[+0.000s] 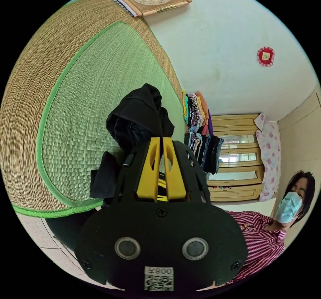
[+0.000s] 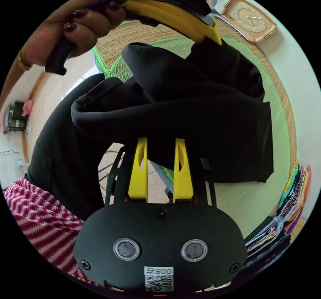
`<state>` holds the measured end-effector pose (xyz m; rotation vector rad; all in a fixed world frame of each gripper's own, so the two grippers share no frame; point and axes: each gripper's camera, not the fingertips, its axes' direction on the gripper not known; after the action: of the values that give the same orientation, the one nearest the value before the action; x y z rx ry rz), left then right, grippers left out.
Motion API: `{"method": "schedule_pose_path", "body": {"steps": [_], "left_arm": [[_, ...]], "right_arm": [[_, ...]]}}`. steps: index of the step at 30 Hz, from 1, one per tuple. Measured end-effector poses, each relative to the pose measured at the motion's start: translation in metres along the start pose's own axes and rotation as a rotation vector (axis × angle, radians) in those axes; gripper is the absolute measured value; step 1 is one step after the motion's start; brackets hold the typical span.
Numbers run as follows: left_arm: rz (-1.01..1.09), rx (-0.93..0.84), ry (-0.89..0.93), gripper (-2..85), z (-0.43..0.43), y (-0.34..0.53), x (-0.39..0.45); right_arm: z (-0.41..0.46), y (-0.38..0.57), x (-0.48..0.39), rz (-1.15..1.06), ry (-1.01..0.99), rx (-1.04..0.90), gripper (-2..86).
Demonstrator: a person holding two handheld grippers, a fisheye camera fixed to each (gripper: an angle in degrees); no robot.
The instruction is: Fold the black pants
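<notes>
Black pants (image 2: pixel 187 111): soft, limp knit, light, no stiffness; they hang bunched in the air above the woven green mat (image 1: pixel 100 94), part of the cloth trailing past the mat's edge. Judgement: best taken at a hem or the waistband edge, since the middle only sags.

Left gripper (image 1: pixel 162 141): the 2 yellow jaws are together, pinching a gathered fold that bulges just beyond the tips. A hand (image 2: pixel 67 21) holds it.

Right gripper (image 2: pixel 160 145): jaws apart, tips at the lower edge of the hanging cloth; whether they touch it I cannot tell.

Stacked folded clothes (image 1: pixel 200 131) sit at the mat's far end.
</notes>
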<state>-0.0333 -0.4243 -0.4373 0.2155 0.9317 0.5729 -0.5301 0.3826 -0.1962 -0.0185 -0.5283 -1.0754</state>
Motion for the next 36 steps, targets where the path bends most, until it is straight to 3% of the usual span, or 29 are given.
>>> {"method": "schedule_pose_path", "body": {"steps": [5, 11, 14, 17, 21, 23, 26, 29, 33, 36], "left_arm": [[0.038, -0.024, 0.003, 1.0, -0.009, 0.006, 0.0], [0.181, -0.04, 0.016, 0.9, -0.032, 0.013, 0.03], [0.242, -0.018, -0.021, 1.0, -0.054, 0.013, 0.043], [0.242, 0.021, -0.102, 1.1, -0.074, 0.01, 0.043], [0.139, 0.056, -0.214, 1.5, -0.081, 0.009, 0.018], [0.08, 0.067, -0.243, 1.9, -0.078, 0.013, 0.004], [0.01, 0.121, -0.291, 3.2, -0.078, 0.027, -0.013], [0.017, 0.142, -0.199, 5.8, -0.077, 0.052, -0.022], [0.124, -0.109, -0.224, 8.0, -0.039, 0.089, -0.012], [0.202, -0.323, -0.288, 9.5, 0.003, 0.114, -0.005]], "right_arm": [[-0.028, 0.049, 0.055, 0.132, -0.334, 0.113, 2.0], [-0.152, 0.191, 0.171, 0.307, -0.663, 0.534, 0.7], [-0.23, 0.271, 0.238, 0.413, -0.593, 0.727, 0.6], [-0.272, 0.342, 0.318, 0.669, -0.37, 0.747, 0.7], [-0.226, 0.444, 0.43, 1.111, -0.336, 0.701, 0.7], [-0.193, 0.469, 0.441, 1.21, -0.387, 0.69, 1.0], [-0.143, 0.463, 0.416, 1.169, -0.491, 0.704, 2.2], [-0.088, 0.419, 0.371, 1.061, -0.615, 0.623, 4.0], [-0.009, 0.327, 0.285, 0.841, -0.831, 0.395, 7.2], [0.031, 0.271, 0.225, 0.705, -0.877, 0.237, 9.1]]}}
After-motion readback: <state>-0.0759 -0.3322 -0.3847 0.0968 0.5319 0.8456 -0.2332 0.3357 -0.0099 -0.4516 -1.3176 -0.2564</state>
